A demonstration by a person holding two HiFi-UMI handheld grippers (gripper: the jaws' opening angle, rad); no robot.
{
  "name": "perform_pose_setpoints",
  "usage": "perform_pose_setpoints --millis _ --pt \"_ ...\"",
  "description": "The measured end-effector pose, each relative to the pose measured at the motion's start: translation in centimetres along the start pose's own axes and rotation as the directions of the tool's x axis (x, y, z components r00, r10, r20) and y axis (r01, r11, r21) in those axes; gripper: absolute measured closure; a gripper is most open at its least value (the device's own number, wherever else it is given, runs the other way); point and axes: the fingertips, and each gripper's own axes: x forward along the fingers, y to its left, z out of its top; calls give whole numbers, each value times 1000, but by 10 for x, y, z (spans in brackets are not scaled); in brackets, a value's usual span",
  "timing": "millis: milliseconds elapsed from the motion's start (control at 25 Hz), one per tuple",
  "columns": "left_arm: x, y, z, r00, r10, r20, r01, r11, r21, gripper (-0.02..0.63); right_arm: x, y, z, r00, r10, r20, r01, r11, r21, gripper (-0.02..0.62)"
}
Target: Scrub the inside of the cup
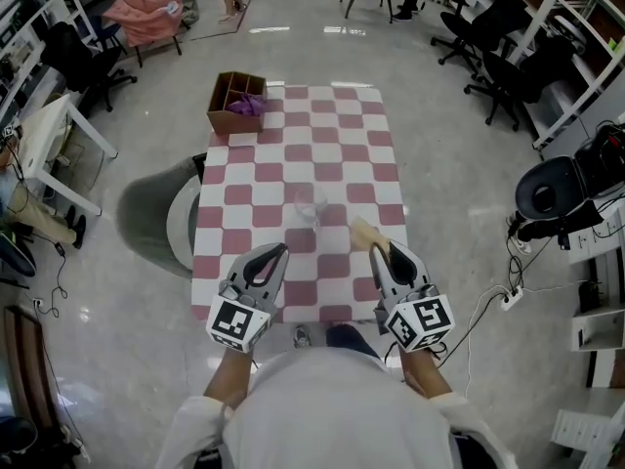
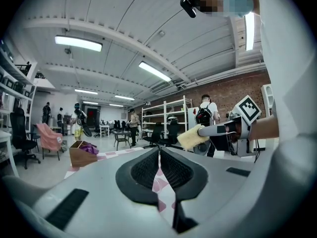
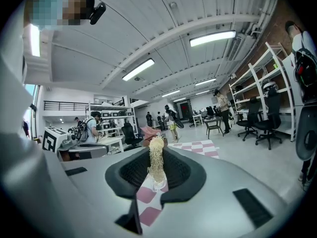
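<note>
Nearest the head camera, a white top [image 1: 322,413] is seen across the bottom of the view, with two forearms stretched forward from it. Beyond it, the middle of the scene is taken up by a table [image 1: 332,149] covered in a pink-and-white checked cloth and set lengthwise away from the person. A grey chair [image 1: 156,213] is tucked against the table's left edge. At the table's far left corner a cardboard box [image 1: 232,117] with dividers is placed, and a purple item [image 1: 250,106] is lodged inside it; which compartment cannot be settled.

The left gripper [image 1: 276,253] is held level over the near left part of the table. Its jaws are brought together with nothing between them: in the left gripper view the dark pads [image 2: 146,170] are met along a thin line. The right gripper [image 1: 383,254] is held over the near right part of the table, and its jaws are closed on a yellow sponge [image 1: 365,232], which is seen pinched between the ribbed pads in the right gripper view.

The cup [image 1: 311,206], of clear glass, is stood upright on the cloth near the table's middle, just ahead of the two grippers and touched by neither. The sponge's free end is pointed toward the cup's right side, apart from it.
</note>
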Motion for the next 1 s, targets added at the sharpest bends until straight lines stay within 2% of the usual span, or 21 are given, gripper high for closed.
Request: perform_pose_setpoints --millis 400,720,1000 --pt "48 4 -13 999 44 -25 -45 999 -26 569 26 -29 -1 998 52 -32 -52 999 6 508" --pt "69 9 -9 999 39 -18 -39 999 16 568 38 -39 0 996 85 -38 -85 996 13 508" --pt "78 17 -9 1000 -9 17 8 998 64 568 47 -45 -2 995 85 -43 -85 996 7 508"
